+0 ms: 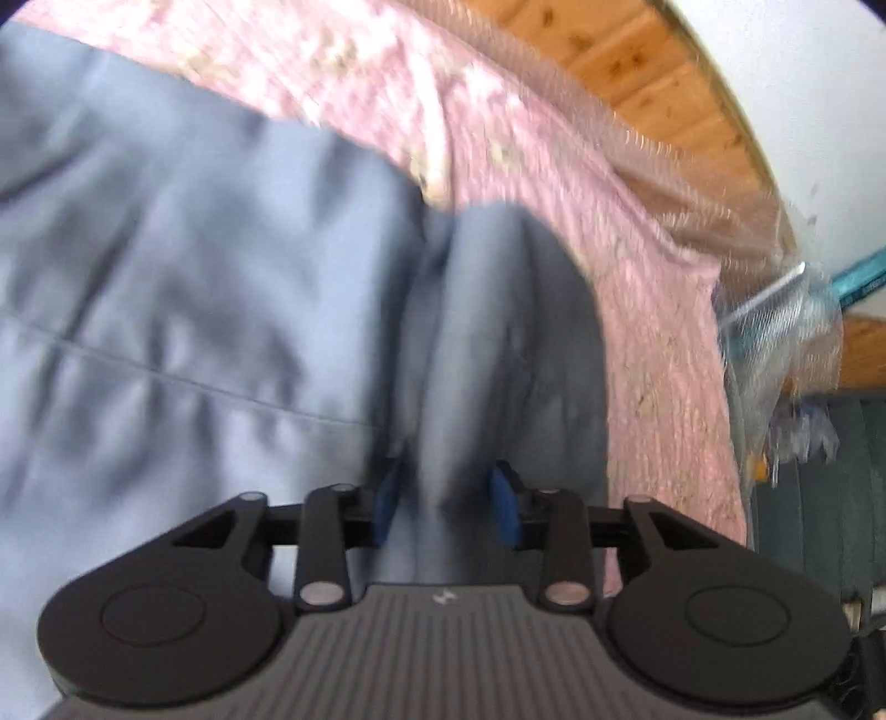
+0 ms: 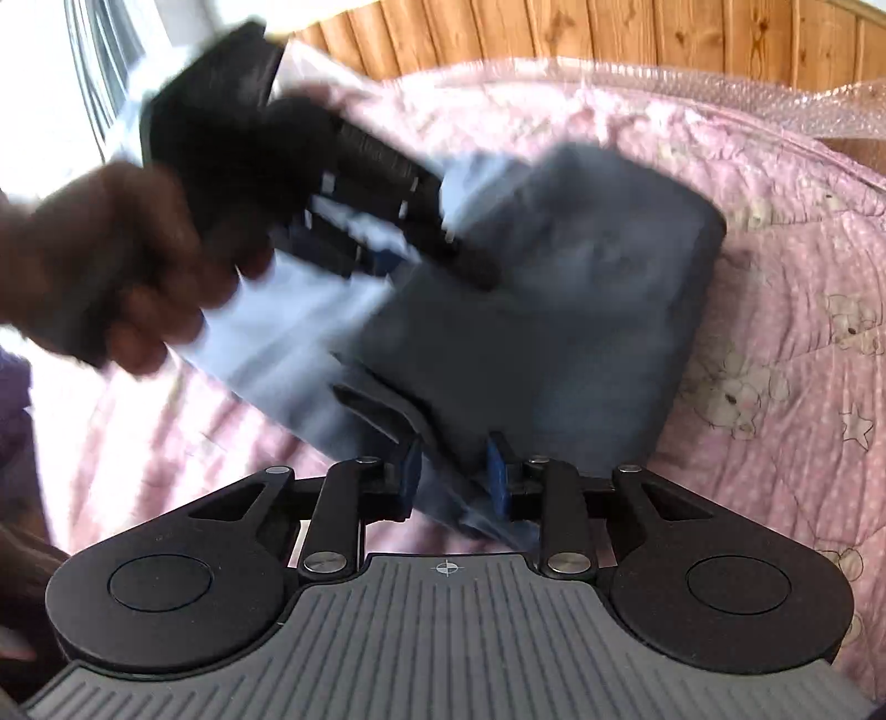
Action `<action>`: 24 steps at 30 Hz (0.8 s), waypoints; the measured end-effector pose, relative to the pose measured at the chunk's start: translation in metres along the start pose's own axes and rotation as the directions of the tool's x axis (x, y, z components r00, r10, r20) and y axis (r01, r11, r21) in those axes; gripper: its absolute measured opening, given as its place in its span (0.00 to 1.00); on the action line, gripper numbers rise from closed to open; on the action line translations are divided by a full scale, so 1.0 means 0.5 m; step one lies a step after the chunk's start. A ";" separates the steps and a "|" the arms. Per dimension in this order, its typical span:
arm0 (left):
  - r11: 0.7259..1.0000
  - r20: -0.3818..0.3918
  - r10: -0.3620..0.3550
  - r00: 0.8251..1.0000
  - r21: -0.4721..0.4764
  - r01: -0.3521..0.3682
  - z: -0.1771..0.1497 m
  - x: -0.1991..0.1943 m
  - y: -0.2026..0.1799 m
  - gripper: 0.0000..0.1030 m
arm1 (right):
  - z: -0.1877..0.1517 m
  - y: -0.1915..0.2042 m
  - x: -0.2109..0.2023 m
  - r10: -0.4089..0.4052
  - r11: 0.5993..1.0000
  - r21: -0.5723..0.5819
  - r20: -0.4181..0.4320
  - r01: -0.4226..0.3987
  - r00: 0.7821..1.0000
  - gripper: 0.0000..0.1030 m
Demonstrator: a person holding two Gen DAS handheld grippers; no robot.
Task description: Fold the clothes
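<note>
A grey-blue garment [image 1: 166,288] lies spread over a pink quilt [image 1: 664,360]. In the left wrist view a thick raised fold of it [image 1: 443,387] runs between the blue pads [image 1: 387,504] of my left gripper [image 1: 447,507] and fills the gap, so the jaws are shut on it. In the right wrist view the garment [image 2: 554,288] is a partly folded darker block. Its near edge lies pinched in my right gripper [image 2: 453,476]. A hand [image 2: 111,266] holds the blurred left gripper [image 2: 387,260] over the garment's far left part.
The pink quilt [image 2: 775,332] with a bear print covers the surface. Bubble wrap [image 2: 803,94] lines its far edge below a wooden panelled wall [image 2: 609,33]. Clear plastic packaging [image 1: 786,343] sits at the quilt's right edge. A bright window [image 2: 83,83] is at the far left.
</note>
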State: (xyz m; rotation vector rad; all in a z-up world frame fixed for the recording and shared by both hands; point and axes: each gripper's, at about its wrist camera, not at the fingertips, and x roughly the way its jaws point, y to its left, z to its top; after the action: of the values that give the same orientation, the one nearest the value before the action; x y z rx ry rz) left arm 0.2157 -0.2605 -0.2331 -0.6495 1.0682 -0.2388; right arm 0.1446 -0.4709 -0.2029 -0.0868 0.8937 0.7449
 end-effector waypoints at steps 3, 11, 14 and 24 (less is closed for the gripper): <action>0.998 0.029 -0.048 0.998 0.031 0.048 -0.035 -0.021 -0.009 0.55 | -0.001 -0.011 -0.017 -0.047 0.997 0.055 0.020 0.046 0.999 0.29; 0.998 -0.047 -0.019 0.999 0.066 0.022 -0.094 0.037 -0.001 0.46 | 0.069 -0.086 -0.050 -0.074 0.982 0.178 0.017 0.069 0.997 0.32; 0.998 -0.051 -0.045 0.998 0.049 0.047 -0.097 0.024 0.014 0.44 | 0.100 -0.110 0.003 -0.140 0.972 0.186 -0.020 0.142 0.990 0.32; 0.946 0.324 0.109 0.940 -0.324 0.002 -0.119 -0.415 0.324 0.64 | 0.103 -0.042 0.040 -0.331 0.932 0.126 -0.080 0.339 0.940 0.48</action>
State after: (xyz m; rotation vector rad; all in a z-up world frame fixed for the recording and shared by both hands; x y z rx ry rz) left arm 0.0449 -0.0544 -0.1967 -0.9158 0.7938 0.0989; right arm 0.2003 -0.4569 -0.1893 -0.1355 0.9532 0.3620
